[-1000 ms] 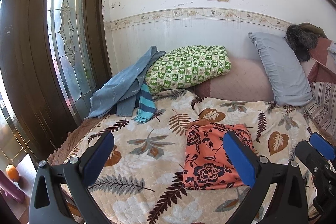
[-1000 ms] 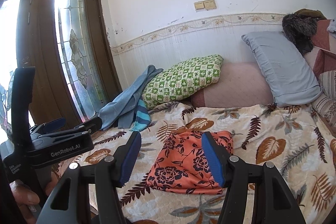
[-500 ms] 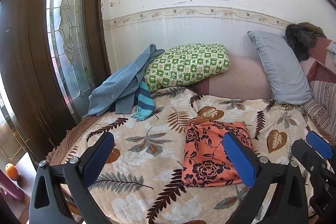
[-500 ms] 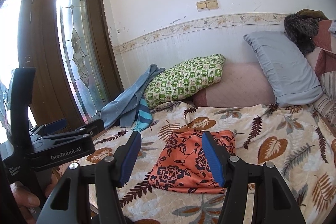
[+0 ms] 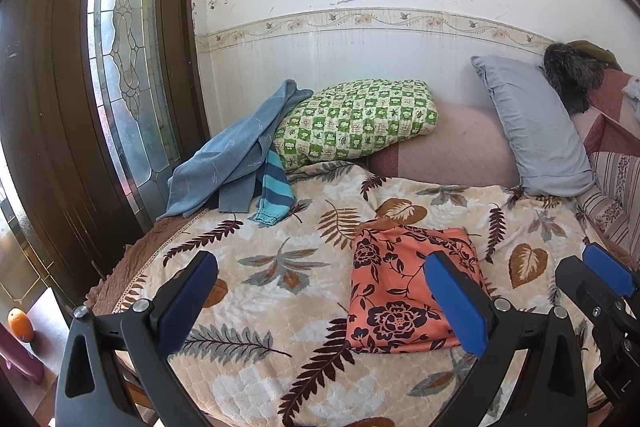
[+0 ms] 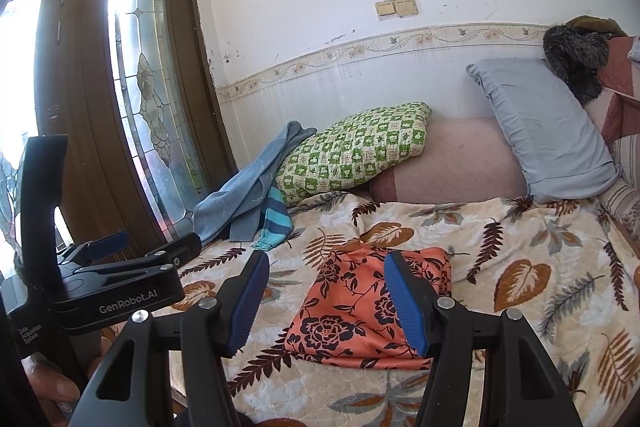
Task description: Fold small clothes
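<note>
A folded orange garment with dark flowers (image 5: 404,291) lies flat on the leaf-patterned bedspread (image 5: 280,267); it also shows in the right wrist view (image 6: 368,311). My left gripper (image 5: 320,299) is open and empty, held above the near edge of the bed, apart from the garment. My right gripper (image 6: 326,301) is open and empty, also held back from the garment. The right gripper shows at the right edge of the left wrist view (image 5: 600,291). The left gripper shows at the left of the right wrist view (image 6: 120,267).
A blue garment (image 5: 232,163) and a striped teal sleeve (image 5: 276,195) lie at the bed's far left corner beside a green checked pillow (image 5: 356,123). A grey pillow (image 5: 536,127) leans at the back right. A wooden door with glass panes (image 5: 124,67) stands left of the bed.
Both grippers have drawn back and risen slightly from the folded orange garment. The garment lies still and both grippers stay open.
</note>
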`<act>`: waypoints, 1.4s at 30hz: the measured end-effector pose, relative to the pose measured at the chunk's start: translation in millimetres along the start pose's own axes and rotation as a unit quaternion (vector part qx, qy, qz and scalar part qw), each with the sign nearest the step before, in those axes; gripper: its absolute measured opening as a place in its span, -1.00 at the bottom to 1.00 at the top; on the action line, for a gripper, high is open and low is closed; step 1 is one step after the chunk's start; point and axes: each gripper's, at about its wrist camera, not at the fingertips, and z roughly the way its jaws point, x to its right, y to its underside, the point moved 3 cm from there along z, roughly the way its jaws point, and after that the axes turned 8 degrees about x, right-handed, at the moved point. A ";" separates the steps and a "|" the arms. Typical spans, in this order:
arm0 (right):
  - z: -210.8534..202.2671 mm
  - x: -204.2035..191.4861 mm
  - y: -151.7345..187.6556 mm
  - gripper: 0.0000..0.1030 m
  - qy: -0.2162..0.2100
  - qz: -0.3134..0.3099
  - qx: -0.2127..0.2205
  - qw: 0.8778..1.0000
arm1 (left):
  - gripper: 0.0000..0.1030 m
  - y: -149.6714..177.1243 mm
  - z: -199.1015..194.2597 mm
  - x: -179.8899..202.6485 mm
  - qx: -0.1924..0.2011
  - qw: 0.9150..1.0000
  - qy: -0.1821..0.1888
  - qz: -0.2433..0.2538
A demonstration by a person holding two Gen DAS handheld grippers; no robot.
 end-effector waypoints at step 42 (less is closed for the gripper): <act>16.0 -39.7 -4.8 0.23 -0.002 -0.025 -0.010 1.000 | 1.00 5.0 6.1 -28.9 0.002 0.999 0.019 -0.037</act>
